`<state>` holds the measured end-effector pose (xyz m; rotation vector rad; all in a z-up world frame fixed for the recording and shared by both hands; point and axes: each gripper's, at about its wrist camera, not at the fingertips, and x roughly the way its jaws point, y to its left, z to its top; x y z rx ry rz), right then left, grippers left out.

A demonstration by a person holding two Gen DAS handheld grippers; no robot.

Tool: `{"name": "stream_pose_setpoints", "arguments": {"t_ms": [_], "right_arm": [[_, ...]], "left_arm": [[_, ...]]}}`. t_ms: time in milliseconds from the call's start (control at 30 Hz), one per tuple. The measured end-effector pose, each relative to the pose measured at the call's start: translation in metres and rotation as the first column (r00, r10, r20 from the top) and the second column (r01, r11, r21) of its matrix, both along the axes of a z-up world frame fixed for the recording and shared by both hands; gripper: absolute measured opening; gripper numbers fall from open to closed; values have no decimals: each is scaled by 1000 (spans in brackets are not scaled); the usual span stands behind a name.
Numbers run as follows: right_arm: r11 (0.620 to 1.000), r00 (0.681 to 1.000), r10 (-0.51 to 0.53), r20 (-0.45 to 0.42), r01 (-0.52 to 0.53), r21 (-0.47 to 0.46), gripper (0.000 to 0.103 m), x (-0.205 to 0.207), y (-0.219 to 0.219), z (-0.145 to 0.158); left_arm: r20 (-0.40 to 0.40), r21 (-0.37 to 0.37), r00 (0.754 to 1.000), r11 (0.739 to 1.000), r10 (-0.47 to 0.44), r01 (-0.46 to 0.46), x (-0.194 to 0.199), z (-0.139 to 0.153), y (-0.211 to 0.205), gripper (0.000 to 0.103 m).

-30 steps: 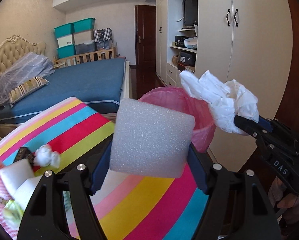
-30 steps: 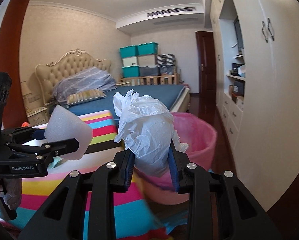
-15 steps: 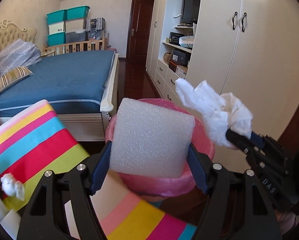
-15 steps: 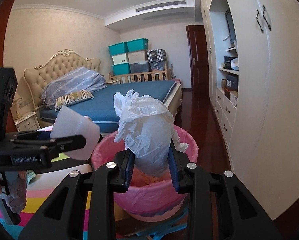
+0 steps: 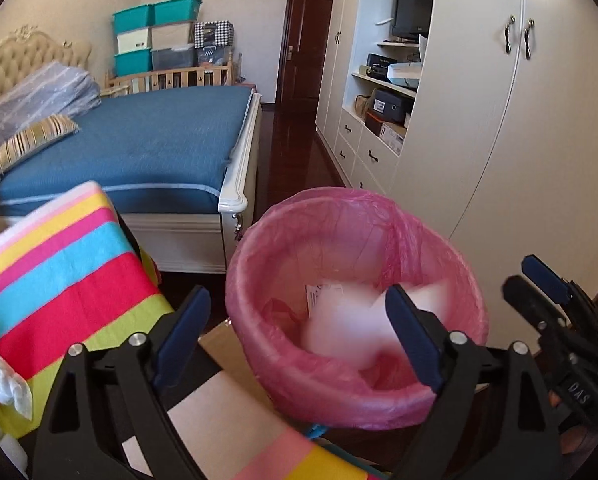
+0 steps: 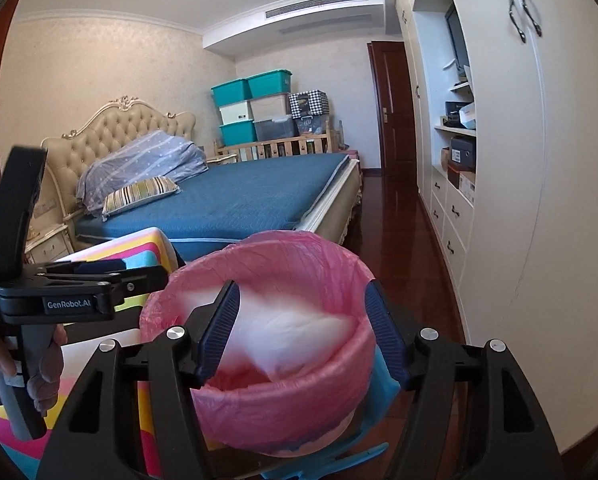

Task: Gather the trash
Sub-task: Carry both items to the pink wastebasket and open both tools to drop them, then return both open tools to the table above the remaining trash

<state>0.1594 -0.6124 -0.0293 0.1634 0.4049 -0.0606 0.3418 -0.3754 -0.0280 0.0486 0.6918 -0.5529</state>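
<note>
Pink plastic lines the bin (image 5: 355, 396) that stands on the dark floor (image 6: 415, 240) beside the striped worktop (image 5: 59, 280), and white trash (image 5: 339, 328) lies blurred inside it, some of it a foam-like slab, some of it crumpled bag (image 6: 295, 332). Both hand-held grippers hang over the bin's mouth. In the left wrist view the left hand-held gripper (image 5: 299, 332) has its blue-padded jaws spread wide with nothing between them, the bin showing through the gap. In the right wrist view the right hand-held gripper (image 6: 299, 332) is likewise spread and holds nothing, its pads framing the white heap below. Seen from the right, the left tool reaches in side-on, a hand (image 6: 39, 364) wrapped around its grip. On the worktop's near left edge a small white wad (image 5: 3, 384) rests on the yellow stripe, well apart from the bin. Beyond stands a bed (image 6: 235, 200) with a blue cover, a striped pillow (image 6: 139, 194) and a tufted headboard (image 6: 115, 128); teal boxes (image 6: 251, 104) are stacked against the far wall. White wardrobes (image 5: 499, 120) with open shelves run along the right side toward a dark door (image 6: 387, 108).
</note>
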Motion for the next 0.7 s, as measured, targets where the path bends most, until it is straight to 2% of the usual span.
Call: {"name": "stream_pose_setpoints", "arguments": {"t_ms": [100,167,333,433,600,700], "right_arm": [[1000,999,-9,41,8,21,63,-18,2,10],[999,997,-18,70,15,37,65,-32,5,17],[999,995,-9,101,6,37,72,-58,23,26],[1000,995,-1,101,-2,28,75,-69,35,26],[999,999,24,41,-26,40,76,-74,58,16],[997,998,59,21,-60,38,76,-74,75,14]], "left_arm": [[3,-22,1000,999,27,-26,-9,6,22,92],[16,-38,998,998,54,-53,-21,13,37,98],[50,-51,994,994,96,-93,-59,31,71,98],[84,-17,992,995,96,-95,-83,41,87,98],[186,47,977,993,100,-111,-130,47,127,98],[214,73,971,989,108,-126,-154,47,154,98]]}}
